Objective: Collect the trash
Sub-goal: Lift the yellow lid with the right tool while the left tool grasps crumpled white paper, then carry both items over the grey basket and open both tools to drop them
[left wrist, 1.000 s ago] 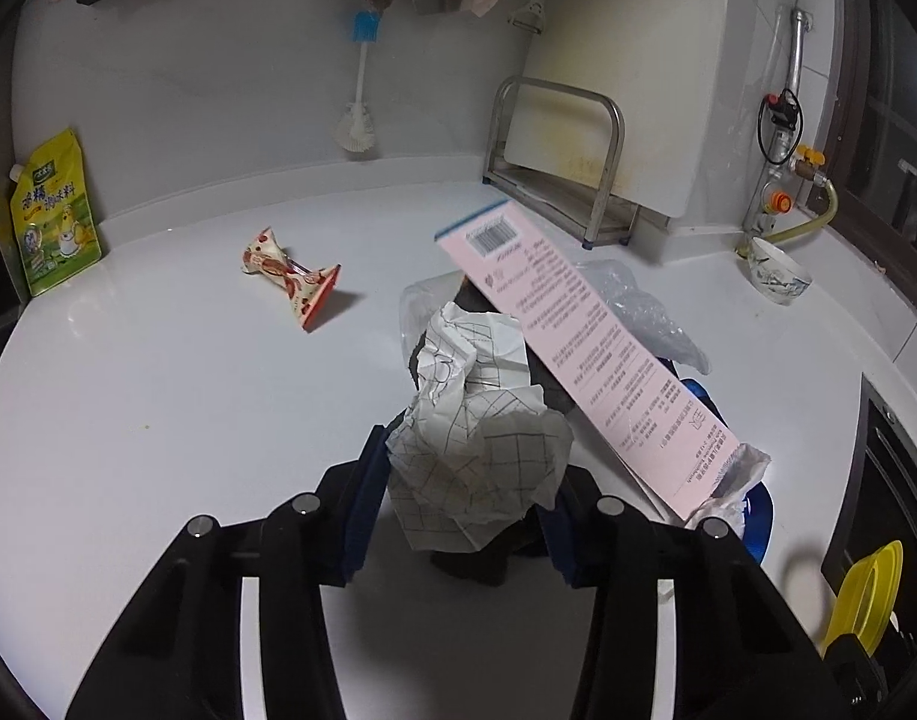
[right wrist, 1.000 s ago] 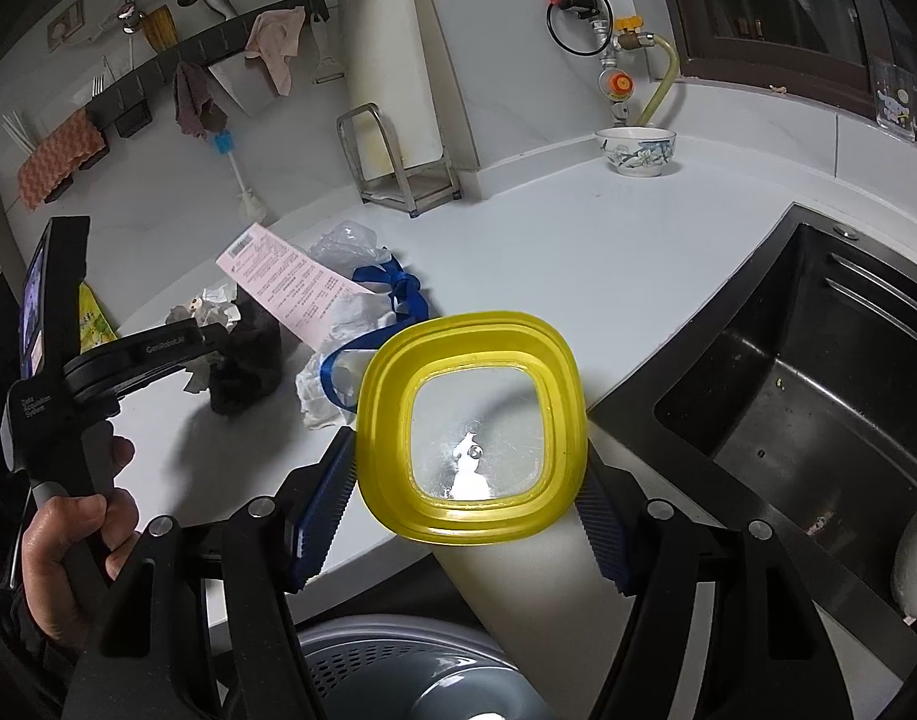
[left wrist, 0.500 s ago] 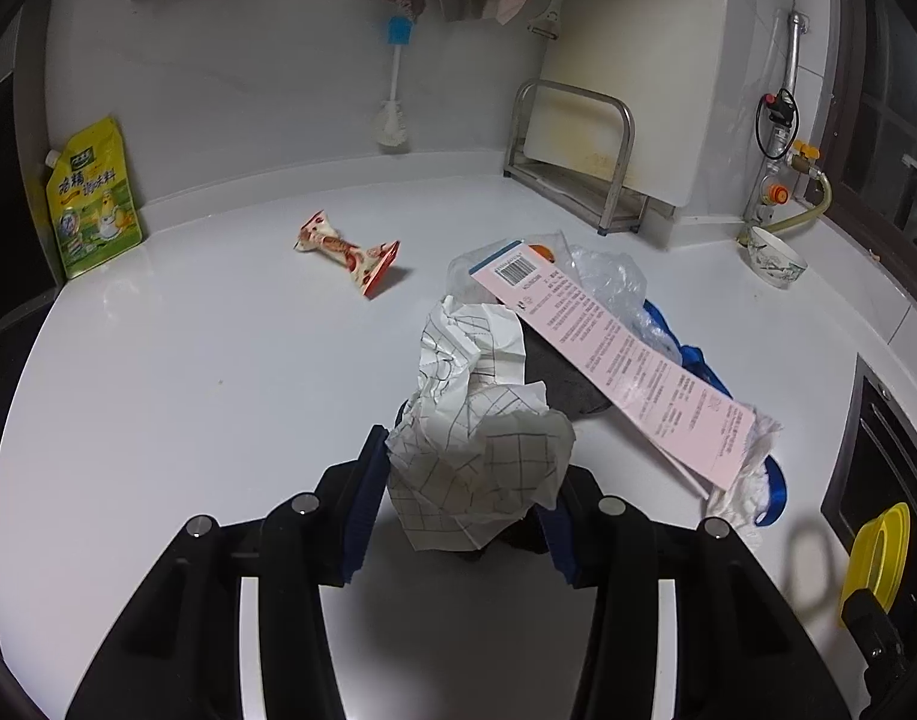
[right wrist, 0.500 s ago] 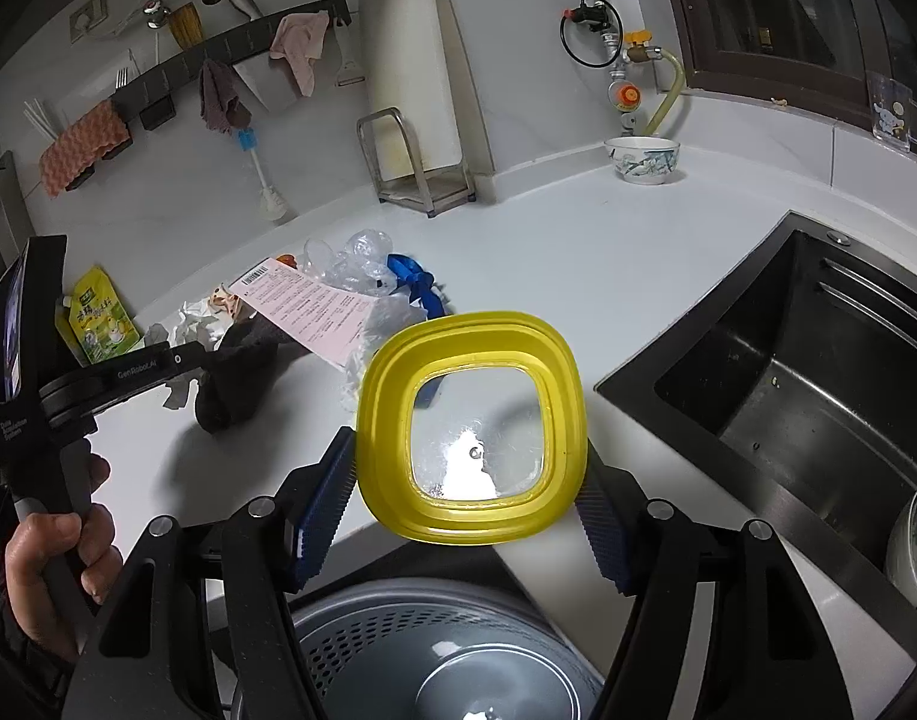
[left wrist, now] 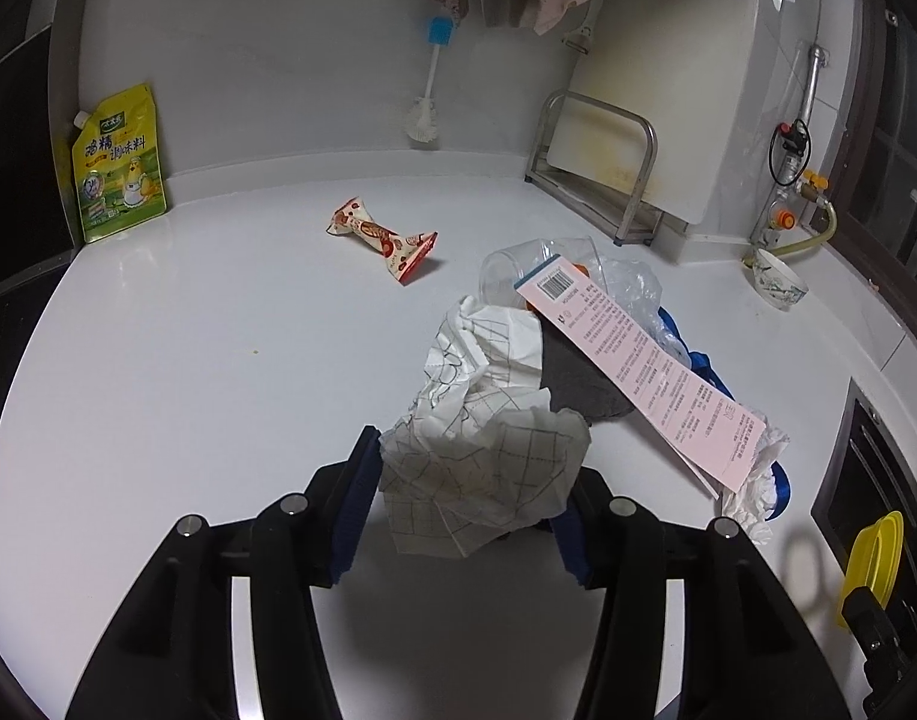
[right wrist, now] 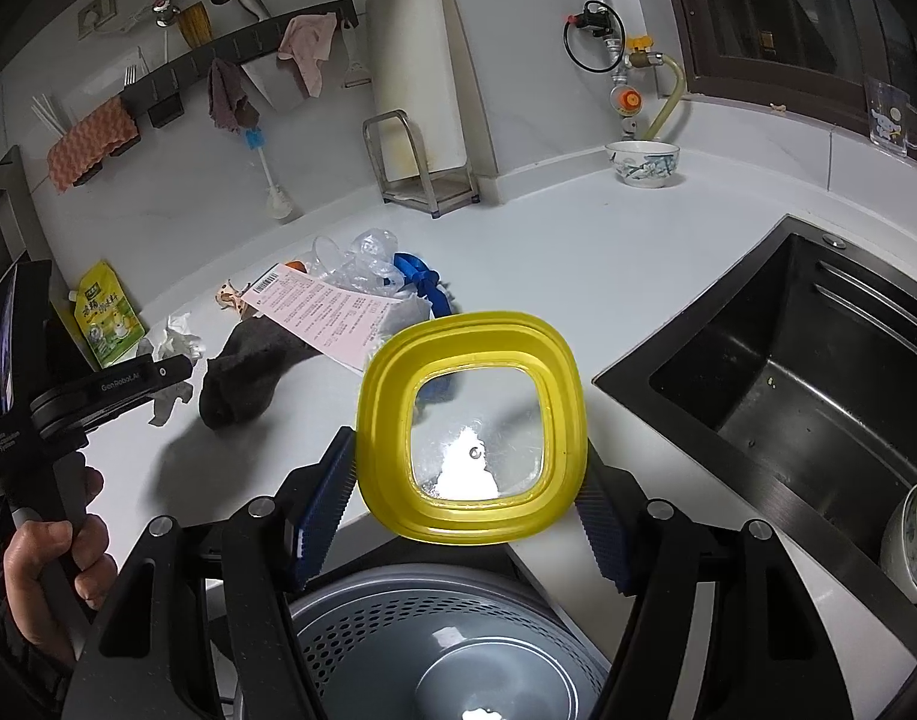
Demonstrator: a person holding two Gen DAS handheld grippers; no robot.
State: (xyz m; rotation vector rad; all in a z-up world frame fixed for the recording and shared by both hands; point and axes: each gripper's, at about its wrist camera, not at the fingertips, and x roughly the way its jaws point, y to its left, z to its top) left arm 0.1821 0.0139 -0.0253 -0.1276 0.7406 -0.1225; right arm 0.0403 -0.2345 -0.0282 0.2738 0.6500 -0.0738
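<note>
Left tongs (left wrist: 467,498), jaws just loosening, still hug our crumpled checked paper (left wrist: 482,468); right tongs (right wrist: 467,492) squeeze the yellow lid (right wrist: 470,426) above the bin (right wrist: 446,648), near right of us.

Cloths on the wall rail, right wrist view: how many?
3. An orange patterned cloth at the rail's left end, a brownish cloth in the middle, and a pink cloth towards the right end. The rail's left end runs near the frame edge, so more may be hidden.
</note>
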